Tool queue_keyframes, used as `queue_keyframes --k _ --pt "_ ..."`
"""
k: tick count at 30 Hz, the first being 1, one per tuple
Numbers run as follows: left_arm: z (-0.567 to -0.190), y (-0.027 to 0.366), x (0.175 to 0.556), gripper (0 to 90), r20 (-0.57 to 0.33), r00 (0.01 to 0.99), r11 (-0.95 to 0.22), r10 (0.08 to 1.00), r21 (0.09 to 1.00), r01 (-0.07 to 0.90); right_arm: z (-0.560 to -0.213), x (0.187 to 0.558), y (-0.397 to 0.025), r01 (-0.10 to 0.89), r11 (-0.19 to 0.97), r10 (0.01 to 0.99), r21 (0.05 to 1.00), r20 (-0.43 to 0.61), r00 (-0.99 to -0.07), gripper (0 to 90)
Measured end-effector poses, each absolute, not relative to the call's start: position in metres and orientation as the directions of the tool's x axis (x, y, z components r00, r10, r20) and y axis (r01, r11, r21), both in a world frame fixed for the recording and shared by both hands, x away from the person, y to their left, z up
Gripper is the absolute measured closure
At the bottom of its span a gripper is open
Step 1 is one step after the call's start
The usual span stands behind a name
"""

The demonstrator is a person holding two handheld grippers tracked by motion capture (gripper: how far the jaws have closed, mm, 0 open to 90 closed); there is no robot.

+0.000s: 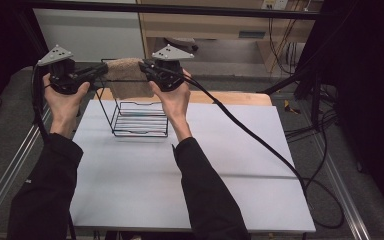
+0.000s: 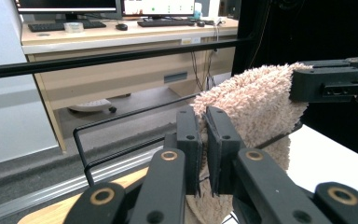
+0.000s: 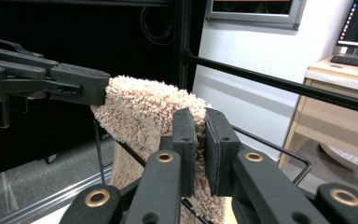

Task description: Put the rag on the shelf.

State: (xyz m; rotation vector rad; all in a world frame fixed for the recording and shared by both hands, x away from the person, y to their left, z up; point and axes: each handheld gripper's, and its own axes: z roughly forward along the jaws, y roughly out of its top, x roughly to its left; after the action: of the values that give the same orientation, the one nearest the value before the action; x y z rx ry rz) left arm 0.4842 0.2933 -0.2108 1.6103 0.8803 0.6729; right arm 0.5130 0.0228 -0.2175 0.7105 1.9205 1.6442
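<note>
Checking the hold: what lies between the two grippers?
The beige towel spans from left gripper to right gripper, draped over the wire rack, in the high view.

Towel (image 1: 126,80) drapes over wire rack (image 1: 139,120), so its top bar is hidden; desk (image 1: 190,170) near edge is hidden by sleeves.

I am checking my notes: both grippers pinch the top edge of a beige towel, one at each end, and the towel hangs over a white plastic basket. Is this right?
Not quite. The towel hangs over a black wire rack, not a white plastic basket; the high view shows it. The rest holds: the left gripper and right gripper each pinch one end of its top edge.
</note>
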Motion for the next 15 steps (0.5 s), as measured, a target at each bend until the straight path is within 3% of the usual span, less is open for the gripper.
queue_keyframes --k 15 --pt "-0.221 0.294 0.468 83.7 0.008 0.590 -0.163 0.807 0.964 0.210 -0.220 0.499 0.023 0.059 0.223 0.659 0.973 -0.106 -0.744 81.7"
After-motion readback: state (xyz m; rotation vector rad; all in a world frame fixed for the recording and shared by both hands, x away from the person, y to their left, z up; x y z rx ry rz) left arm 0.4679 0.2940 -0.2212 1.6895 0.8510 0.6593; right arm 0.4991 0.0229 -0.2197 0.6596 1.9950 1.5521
